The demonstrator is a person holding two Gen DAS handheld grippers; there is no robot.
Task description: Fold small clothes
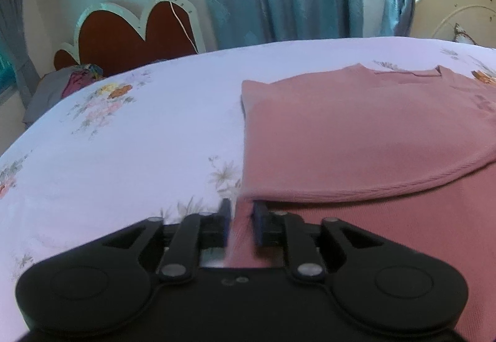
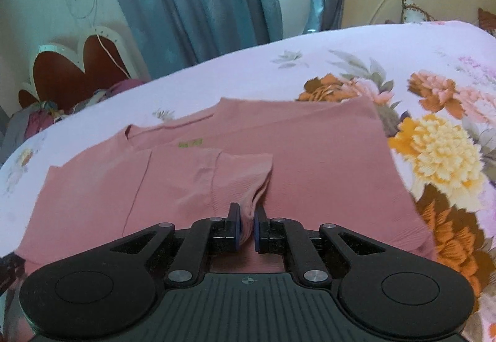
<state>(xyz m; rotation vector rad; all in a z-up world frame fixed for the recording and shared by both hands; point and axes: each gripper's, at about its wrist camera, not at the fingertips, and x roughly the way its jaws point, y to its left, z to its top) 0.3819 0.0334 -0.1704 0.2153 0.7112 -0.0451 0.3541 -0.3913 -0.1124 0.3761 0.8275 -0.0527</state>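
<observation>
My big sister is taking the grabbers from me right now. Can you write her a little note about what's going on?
Left gripper: shut on the pink shirt, pinching its near edge.
Right gripper: shut on the shirt's ribbed sleeve cuff.
The shirt lies on the floral bedsheet, green print facing up.
Done: one side already looks folded over the body.
Left: probably lay the held sleeve inward, then fold the shirt in half.

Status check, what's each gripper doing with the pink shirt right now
Left gripper shut on pink shirt edge. Right gripper shut on sleeve cuff. Shirt partly folded on floral bedsheet. Nothing obstructing.
</observation>
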